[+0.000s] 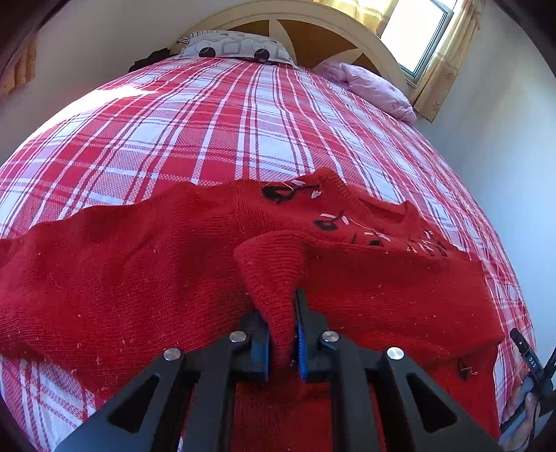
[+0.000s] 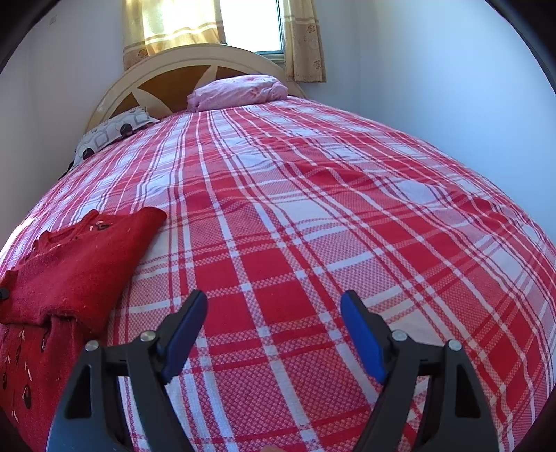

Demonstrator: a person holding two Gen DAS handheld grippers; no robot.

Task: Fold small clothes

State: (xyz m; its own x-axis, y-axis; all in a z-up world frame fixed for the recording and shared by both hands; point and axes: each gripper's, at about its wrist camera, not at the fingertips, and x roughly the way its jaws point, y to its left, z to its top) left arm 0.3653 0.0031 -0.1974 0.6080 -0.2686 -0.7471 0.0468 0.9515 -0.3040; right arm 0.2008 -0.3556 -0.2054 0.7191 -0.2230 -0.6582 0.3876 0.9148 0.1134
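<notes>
A red knit sweater with black and white embroidery near its neckline lies spread across the near part of the plaid bed. My left gripper is shut on a raised ribbed fold of it, and the fabric is pinched between the blue pads. In the right wrist view the sweater lies at the left, folded over on itself. My right gripper stands open over bare bedspread, to the right of the sweater, with nothing between its fingers. A hand holds it at the left wrist view's lower right edge.
A grey patterned pillow and a pink pillow lie at the arched headboard. A curtained window is behind it. A pale wall runs along the bed's right side.
</notes>
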